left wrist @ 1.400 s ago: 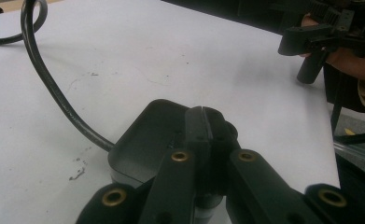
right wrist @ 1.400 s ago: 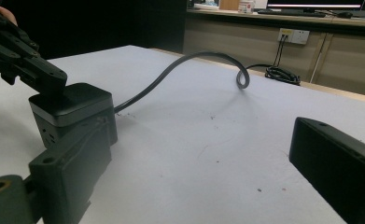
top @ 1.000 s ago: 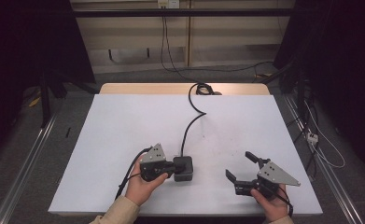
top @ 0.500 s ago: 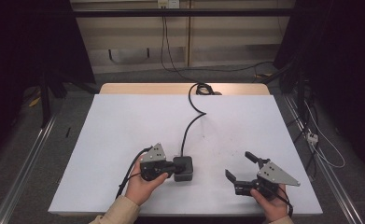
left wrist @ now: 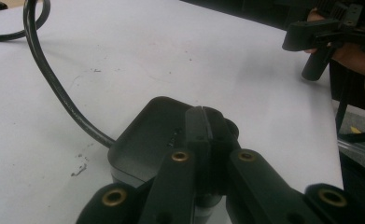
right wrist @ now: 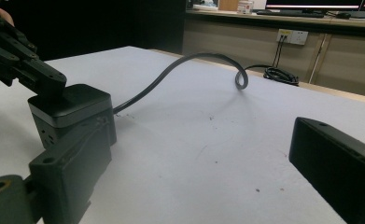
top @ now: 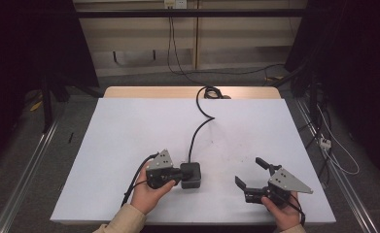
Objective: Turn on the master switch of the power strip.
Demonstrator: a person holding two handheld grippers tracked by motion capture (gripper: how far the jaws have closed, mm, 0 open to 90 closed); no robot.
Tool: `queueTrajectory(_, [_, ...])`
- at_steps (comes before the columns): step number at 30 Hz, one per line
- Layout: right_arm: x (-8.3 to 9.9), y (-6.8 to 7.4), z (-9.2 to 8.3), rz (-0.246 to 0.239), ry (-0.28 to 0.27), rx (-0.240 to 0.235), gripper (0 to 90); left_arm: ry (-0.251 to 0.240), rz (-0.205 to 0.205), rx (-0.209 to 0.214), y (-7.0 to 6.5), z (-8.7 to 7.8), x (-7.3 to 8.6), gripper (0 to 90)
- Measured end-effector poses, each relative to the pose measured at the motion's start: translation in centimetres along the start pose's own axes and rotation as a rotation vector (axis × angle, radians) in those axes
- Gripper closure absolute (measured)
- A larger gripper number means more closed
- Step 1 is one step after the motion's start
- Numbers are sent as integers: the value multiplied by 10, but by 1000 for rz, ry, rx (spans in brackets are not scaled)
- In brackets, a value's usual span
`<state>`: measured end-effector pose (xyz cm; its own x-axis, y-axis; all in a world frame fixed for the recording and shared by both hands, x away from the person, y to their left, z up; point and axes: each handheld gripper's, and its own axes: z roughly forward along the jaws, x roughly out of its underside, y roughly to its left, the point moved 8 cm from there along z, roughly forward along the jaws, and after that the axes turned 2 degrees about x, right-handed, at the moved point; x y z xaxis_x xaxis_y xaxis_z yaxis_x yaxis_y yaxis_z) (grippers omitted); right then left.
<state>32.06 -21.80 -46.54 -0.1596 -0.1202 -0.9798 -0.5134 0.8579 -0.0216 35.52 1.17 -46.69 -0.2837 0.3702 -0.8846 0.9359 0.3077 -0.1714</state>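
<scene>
Left tool point(top: 178, 175) on black box point(top: 191, 175) — right tool point(top: 250, 174) agape

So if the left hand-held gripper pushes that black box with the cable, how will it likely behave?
The black box is squat and flat-bottomed, so it should slide rather than tip. Its thick cable holds its curves on the table, so it looks stiff and may drag or swing the box. The left hand-held gripper, jaws shut, rests on its top.

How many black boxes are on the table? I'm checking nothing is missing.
1. The black box sits near the front of the white table, with the left gripper resting on it and its cable running to the far edge.
</scene>
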Motion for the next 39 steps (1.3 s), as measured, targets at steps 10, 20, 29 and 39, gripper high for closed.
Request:
queueTrajectory(10, [-1, 0, 0, 1, -4, -3, 49, -25, -40, 9, 1, -1, 0, 900])
queueTrajectory(20, [-1, 1, 1, -1, -4, -6, 49, -51, -51, 20, -4, 1, -2, 892])
queueTrajectory(29, [-1, 2, 2, -2, -3, -7, 50, -97, -88, 19, -2, -6, -8, 694])
queueTrajectory(39, [-1, 2, 2, -2, -4, -9, 50, -100, -117, 3, 1, -9, -9, 417])
